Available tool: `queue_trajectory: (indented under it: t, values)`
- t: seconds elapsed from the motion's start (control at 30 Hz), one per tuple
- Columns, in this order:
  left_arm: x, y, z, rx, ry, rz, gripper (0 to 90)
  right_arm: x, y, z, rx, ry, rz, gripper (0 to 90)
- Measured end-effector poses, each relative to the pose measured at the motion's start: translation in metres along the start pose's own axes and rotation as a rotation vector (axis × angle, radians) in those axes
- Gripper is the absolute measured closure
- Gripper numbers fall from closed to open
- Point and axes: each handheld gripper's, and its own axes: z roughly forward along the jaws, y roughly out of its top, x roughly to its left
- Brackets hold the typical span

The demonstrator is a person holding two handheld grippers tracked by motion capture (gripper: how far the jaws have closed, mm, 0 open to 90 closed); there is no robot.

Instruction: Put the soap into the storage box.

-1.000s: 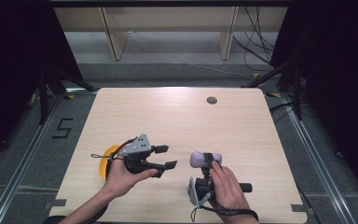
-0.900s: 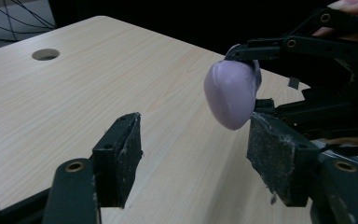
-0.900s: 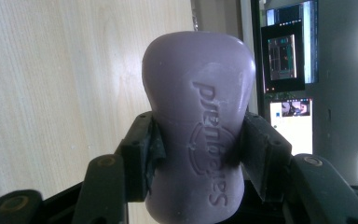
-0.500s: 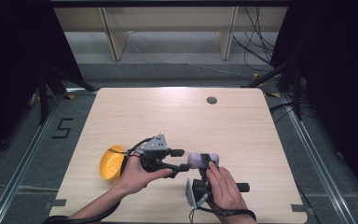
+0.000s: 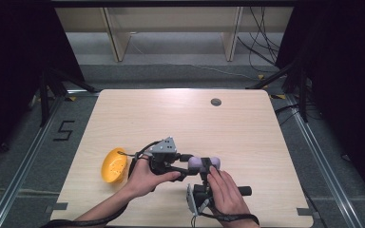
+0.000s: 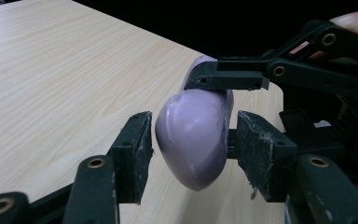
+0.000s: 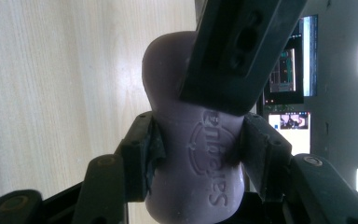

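Purple soap bar (image 5: 200, 164) gripped by right tongs (image 7: 193, 140), between open left tongs (image 6: 191, 147)

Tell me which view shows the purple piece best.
Left gripper view: the purple piece shows its rounded end and length, between the left gripper's open jaws. The right gripper view gives its embossed side, partly covered, clamped by the right gripper. In the high view it is small.

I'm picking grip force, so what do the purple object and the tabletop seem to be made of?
The purple object looks like a moulded bar, perhaps soap or soft plastic: matte, waxy, rounded, with raised lettering pressed into its face and pale scuffs near one end. I cannot tell its hardness. The tabletop looks like light wood or wood-grain laminate, smooth with a faint sheen and straight grain lines.
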Motion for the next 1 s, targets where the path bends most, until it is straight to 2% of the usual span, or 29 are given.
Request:
queue_trajectory:
  t: [0.1,0.17,0.2,0.27,0.3,0.4,0.43,0.5,0.53,0.57,0.6,0.67,0.7,0.73,0.77,0.8,0.83,0.87,0.93,1.0]
  values:
    - [0.0005,0.0,0.0009,0.004,0.001,0.0,47.5,0.0024,0.0024,-0.0015,0.001,0.002,0.011,50.4]
    - [0.001,-0.0003,0.0021,0.003,-0.003,-0.028,48.5,0.0034,0.0032,-0.0017,-0.001,0.003,0.014,50.4]
    - [0.0027,-0.0004,0.0023,0.001,-0.011,-0.011,49.3,0.0034,0.0037,-0.0018,-0.003,0.006,0.012,50.4]
    - [0.0035,-0.0007,0.0023,0.001,-0.024,-0.01,50.0,0.002,0.0043,-0.002,-0.018,-0.001,-0.009,50.4]
    - [0.0035,-0.0007,0.0023,0.001,-0.024,-0.01,50.2,0.0033,0.0043,-0.0023,-0.017,0.002,0.004,50.4]
    - [0.0025,-0.0008,0.0014,0.004,-0.009,-0.008,50.7,0.0039,0.0043,-0.0026,-0.021,0.002,0.0,50.4]
    - [0.0026,-0.0009,0.0008,0.0,-0.015,-0.014,50.9,0.0027,0.0046,-0.003,-0.027,-0.004,-0.016,50.4]
    - [0.0026,-0.0006,0.0004,-0.001,-0.02,-0.021,51.5,0.0026,0.0045,-0.0032,-0.028,-0.008,-0.017,50.4]
    - [0.0035,-0.0006,0.0004,-0.01,-0.036,-0.02,51.5,0.0025,0.0045,-0.0034,-0.03,-0.012,-0.017,50.4]
    - [0.0028,-0.0008,-0.0003,-0.01,-0.035,-0.035,52.0,0.0037,0.0043,-0.0035,-0.026,-0.006,0.001,50.4]
    - [0.0025,-0.0004,-0.0017,-0.024,-0.042,-0.031,53.7,0.0017,0.0039,-0.0032,-0.031,-0.019,-0.018,50.3]
    - [0.0027,0.0001,-0.003,-0.022,-0.044,-0.024,54.9,0.0017,0.0035,-0.003,-0.034,-0.019,-0.015,50.2]
    - [0.0028,0.0004,-0.0033,-0.034,-0.061,-0.031,56.2,0.0019,0.0025,-0.002,-0.038,-0.017,-0.015,50.2]
    - [0.0012,0.0006,-0.0045,-0.035,-0.047,-0.036,56.9,0.0025,0.0026,-0.0028,-0.034,-0.019,-0.001,50.1]
    - [0.0009,0.001,-0.0048,-0.04,-0.056,-0.029,57.4,0.0026,0.0026,-0.0034,-0.034,-0.018,0.003,50.1]
    - [-0.0005,0.0018,-0.0058,-0.037,-0.051,-0.011,58.2,-0.0001,0.0024,-0.0032,-0.046,-0.039,-0.037,50.0]
    - [-0.0005,0.0018,-0.0058,-0.037,-0.051,-0.011,58.3,-0.0002,0.0025,-0.0031,-0.047,-0.039,-0.039,50.0]
    - [-0.0017,0.002,-0.0062,-0.034,-0.039,-0.005,58.4,0.0017,0.0021,-0.0023,-0.046,-0.034,-0.016,50.0]
    - [-0.0024,0.0015,-0.0065,-0.044,-0.043,0.001,58.5,0.0017,0.0023,-0.0025,-0.046,-0.032,-0.017,50.0]
    - [-0.004,0.0011,-0.0074,-0.047,-0.025,-0.005,58.6,0.0013,0.002,-0.0024,-0.05,-0.038,-0.018,50.0]
